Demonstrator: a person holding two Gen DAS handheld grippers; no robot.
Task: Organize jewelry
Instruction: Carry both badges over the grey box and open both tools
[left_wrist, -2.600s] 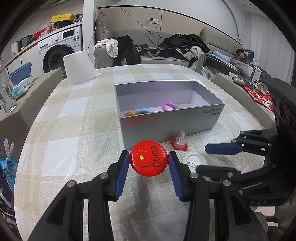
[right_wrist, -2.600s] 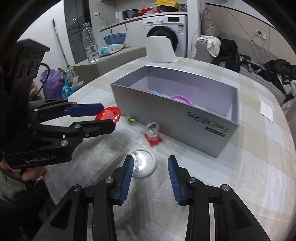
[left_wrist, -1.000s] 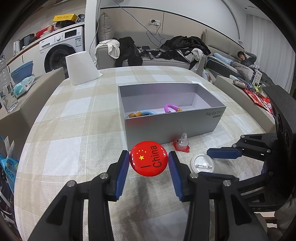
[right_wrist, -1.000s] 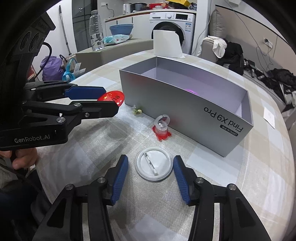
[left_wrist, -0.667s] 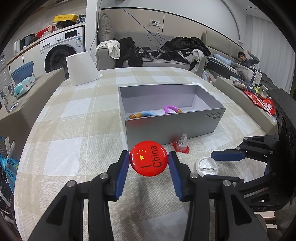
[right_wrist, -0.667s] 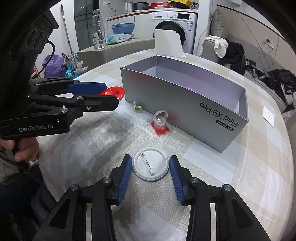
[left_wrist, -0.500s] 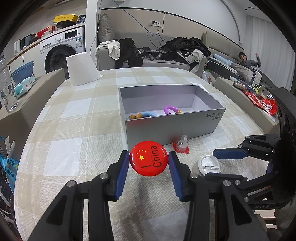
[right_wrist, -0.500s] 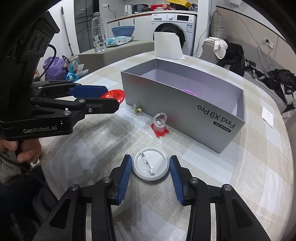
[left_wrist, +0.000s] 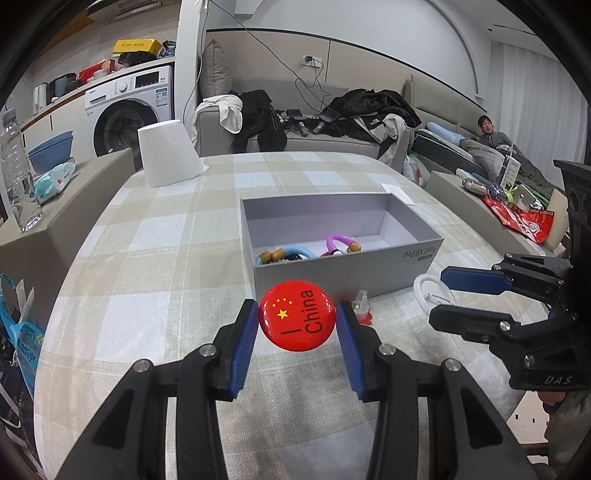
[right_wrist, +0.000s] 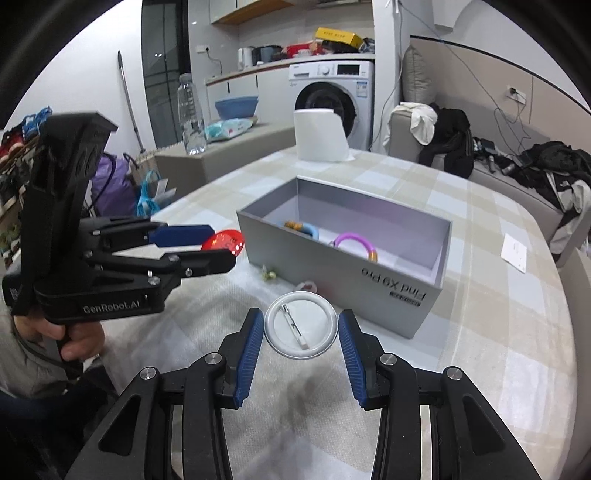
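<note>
1. The left claw (left_wrist: 297, 325) is clamping the red badge (left_wrist: 297, 320) by its rim, face toward the camera, and holding it in the air above the table (left_wrist: 155, 266).
2. The right claw (right_wrist: 301, 332) is gripping the white badge (right_wrist: 301, 324) edge to edge, pin side showing, clear of the cloth.
3. The grey box (right_wrist: 439, 291) is lying ahead of both claws, its long axis running across the left view and its open top facing up; a blue ring (left_wrist: 295, 253) and a purple ring (left_wrist: 340, 242) are already sitting inside.
4. Judging by the views, the left claw is facing the box's near long wall squarely, while the right claw is approaching its near corner at a slant.
5. A small clear-and-red piece (left_wrist: 361, 306) is resting on the table just in front of that wall, between the two claws, so each badge is needing to travel over it and over the rim before release.
</note>
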